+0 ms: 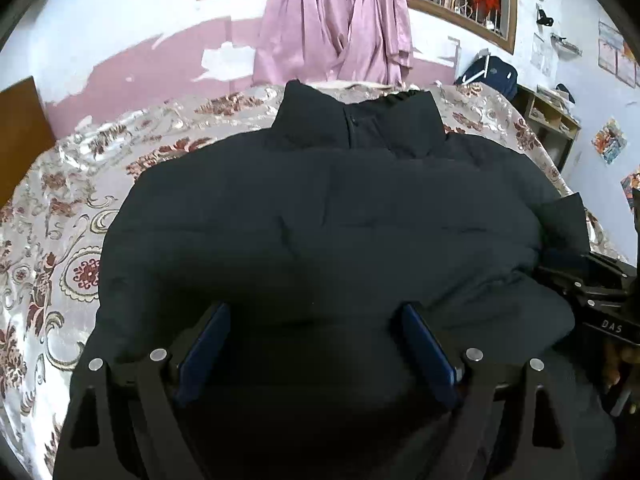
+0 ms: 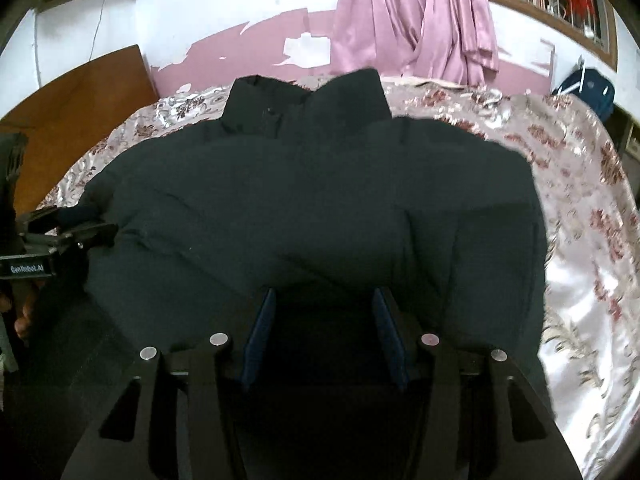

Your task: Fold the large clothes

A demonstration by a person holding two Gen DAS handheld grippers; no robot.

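We've got the black puffer jacket [image 1: 320, 216] lying flat on the floral bedspread [image 1: 60, 240], collar [image 1: 356, 120] at the far end toward the pink curtain [image 1: 332, 24]; it's bulky and fills most of both wrist views, hem end nearest us. Our left gripper [image 1: 316, 308] is angled down over the near part of the jacket; jaws wide apart, blue pads [image 1: 208, 340] on either side of a fabric bulge, no pinch visible; we read it as open. Our right gripper [image 2: 324, 296] is also angled down over the near edge; jaws about half apart; dark fabric fills the gap but we can't tell whether the pads press on it. Each gripper shows at the edge of the other's view, beside the jacket's flank; no closure readable there.
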